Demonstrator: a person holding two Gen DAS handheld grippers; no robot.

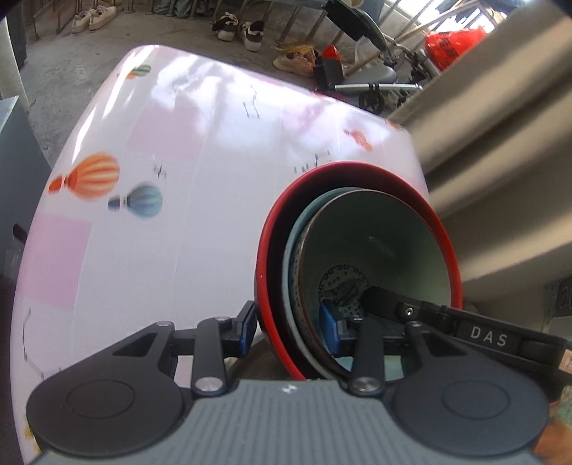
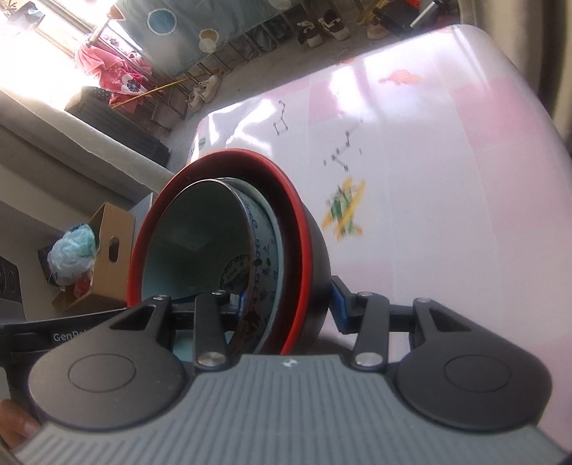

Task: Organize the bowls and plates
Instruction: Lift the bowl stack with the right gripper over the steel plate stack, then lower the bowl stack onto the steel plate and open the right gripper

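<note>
A stack of nested bowls hangs tilted above the table. The outer bowl is black with a red rim. At least two pale blue patterned bowls sit inside it. My left gripper is shut on the stack's wall, one blue pad outside and one inside. My right gripper is shut on the opposite wall the same way. Its inner finger shows inside the bowl in the left wrist view.
The table wears a glossy pink and white cloth printed with balloons. Shoes and a red bag lie on the floor beyond. A cardboard box stands beside the table. A grey ledge runs along the right.
</note>
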